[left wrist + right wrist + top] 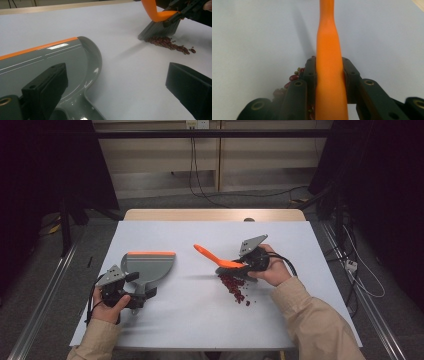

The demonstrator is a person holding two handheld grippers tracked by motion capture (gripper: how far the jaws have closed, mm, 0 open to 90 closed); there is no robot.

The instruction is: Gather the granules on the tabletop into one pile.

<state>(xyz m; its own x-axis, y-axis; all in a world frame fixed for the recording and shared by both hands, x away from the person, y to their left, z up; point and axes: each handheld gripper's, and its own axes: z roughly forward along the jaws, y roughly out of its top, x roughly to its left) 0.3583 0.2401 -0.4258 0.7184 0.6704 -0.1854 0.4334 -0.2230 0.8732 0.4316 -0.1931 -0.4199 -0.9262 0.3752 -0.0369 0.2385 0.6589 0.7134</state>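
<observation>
In the right gripper view the right gripper (329,82) has its two black jaws pressed against the sides of the orange handle of a small brush (328,62), which runs from the bottom centre of the frame up past the top edge. Dark red beans (291,79) show just left of the jaws, low in the frame. In the high view this gripper (245,264) sits right of centre; the brush (216,257) slants up to the left from it, and its grey bristles rest at the upper end of the bean pile (235,287), which trails down and to the right across the white table (200,320).

In the left gripper view the left gripper (120,92) has its jaws spread wide apart, gripping nothing; the grey dustpan (62,65) with an orange front edge lies under and beside the jaw at lower left. In the high view the left gripper (142,292) sits at lower left, at the dustpan's (150,265) handle, well apart from the beans.
</observation>
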